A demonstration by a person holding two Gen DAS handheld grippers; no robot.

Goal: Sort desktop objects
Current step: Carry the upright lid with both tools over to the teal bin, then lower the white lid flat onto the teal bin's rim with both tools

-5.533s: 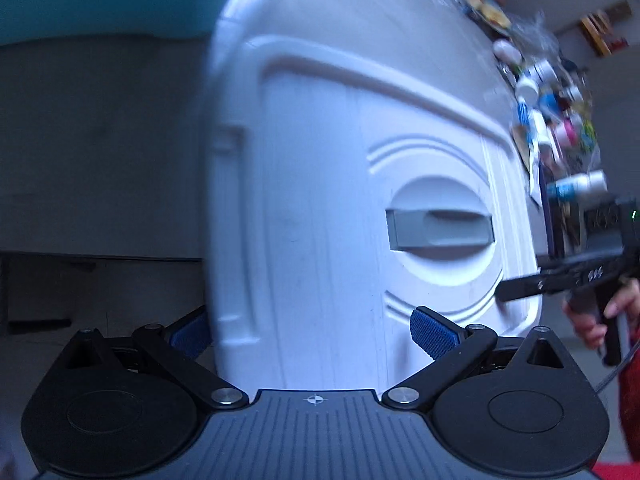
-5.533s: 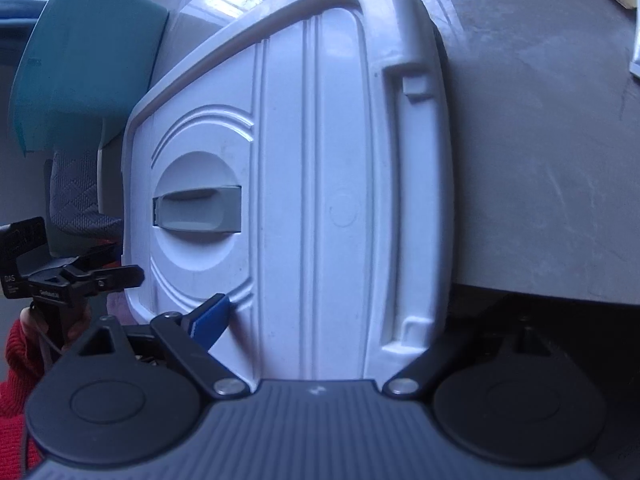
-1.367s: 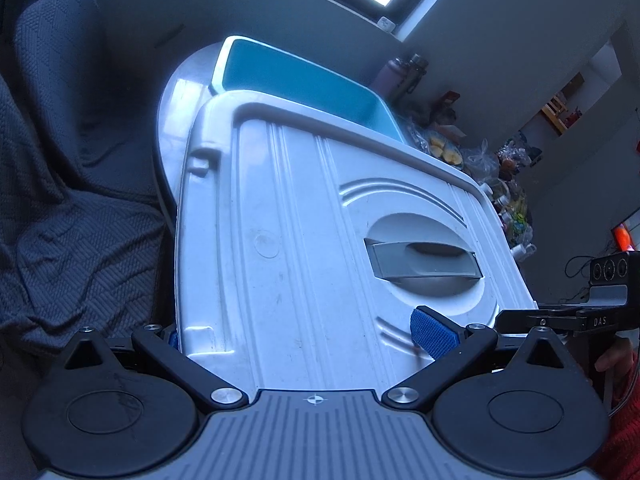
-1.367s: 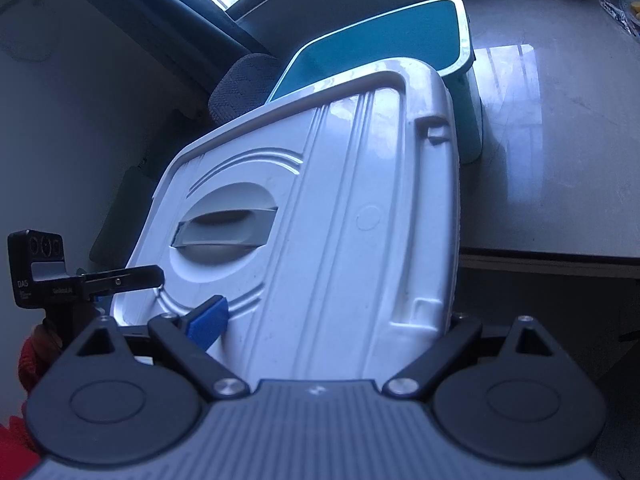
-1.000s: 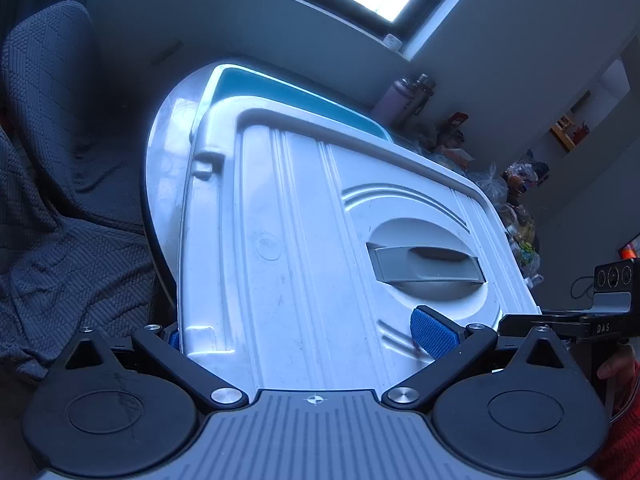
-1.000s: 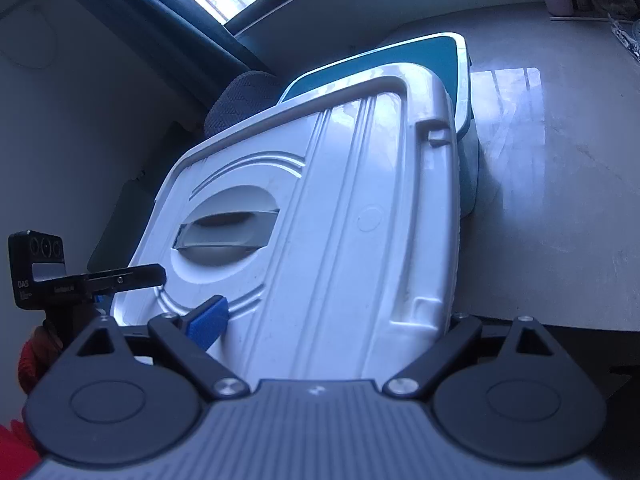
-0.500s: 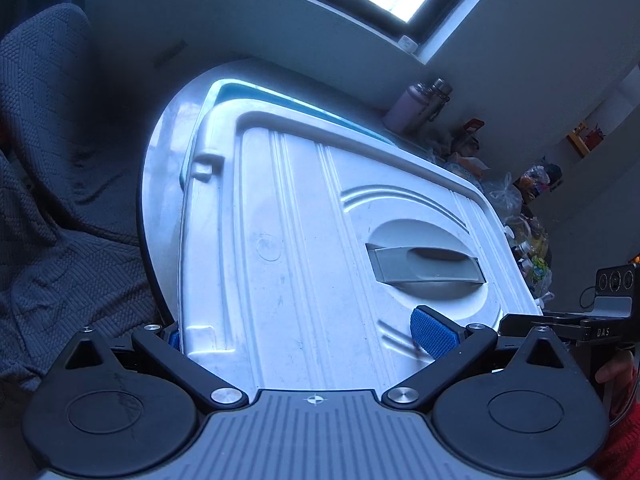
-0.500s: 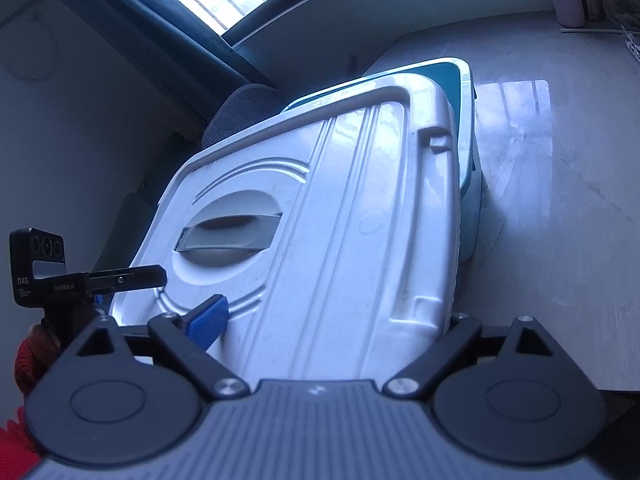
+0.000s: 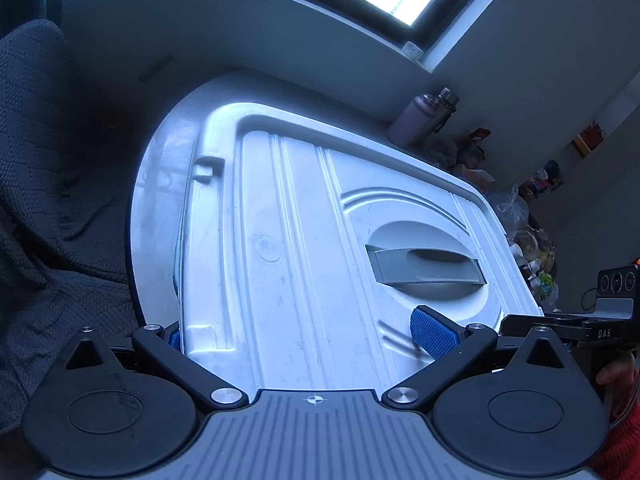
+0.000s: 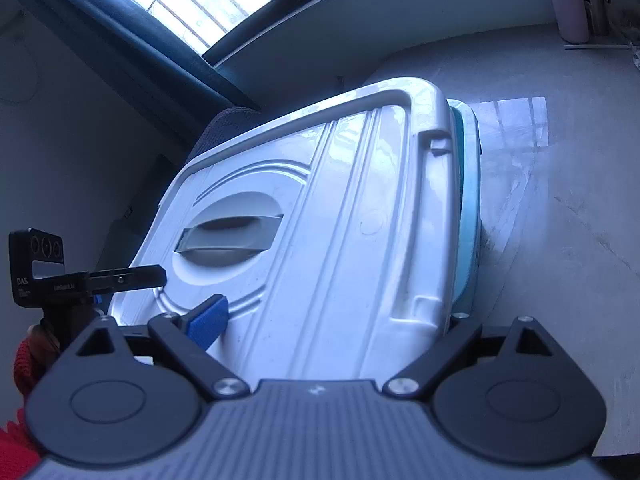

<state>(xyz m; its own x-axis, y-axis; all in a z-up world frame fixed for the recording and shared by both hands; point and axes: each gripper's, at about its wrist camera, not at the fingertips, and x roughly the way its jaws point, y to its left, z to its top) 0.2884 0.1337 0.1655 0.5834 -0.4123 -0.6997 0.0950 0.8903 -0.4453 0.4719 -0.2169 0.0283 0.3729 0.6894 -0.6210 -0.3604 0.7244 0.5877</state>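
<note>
**Lid held over bin by both claws**

The white lid [image 9: 304, 248] lies over the teal bin [image 10: 466, 200], covering nearly all of it; only a strip of the bin's rim shows along the lid's right edge in the right wrist view. Whether the lid is fully seated cannot be told. A grey recessed handle [image 9: 426, 266] sits in the lid's centre.

The left claw [image 9: 308, 332] is spread wide across the lid's near edge: one blue pad [image 9: 434, 334] presses on the top surface, the other finger sits at the lid's left edge, mostly hidden. The right claw [image 10: 332, 320] grips the same lid likewise, its blue pad [image 10: 208, 320] on top and its other finger under the right rim.

The bin's contents are hidden. It stands on the pale desk [image 10: 560, 208]. Two bottles [image 10: 576, 0] stand at the desk's far edge.
</note>
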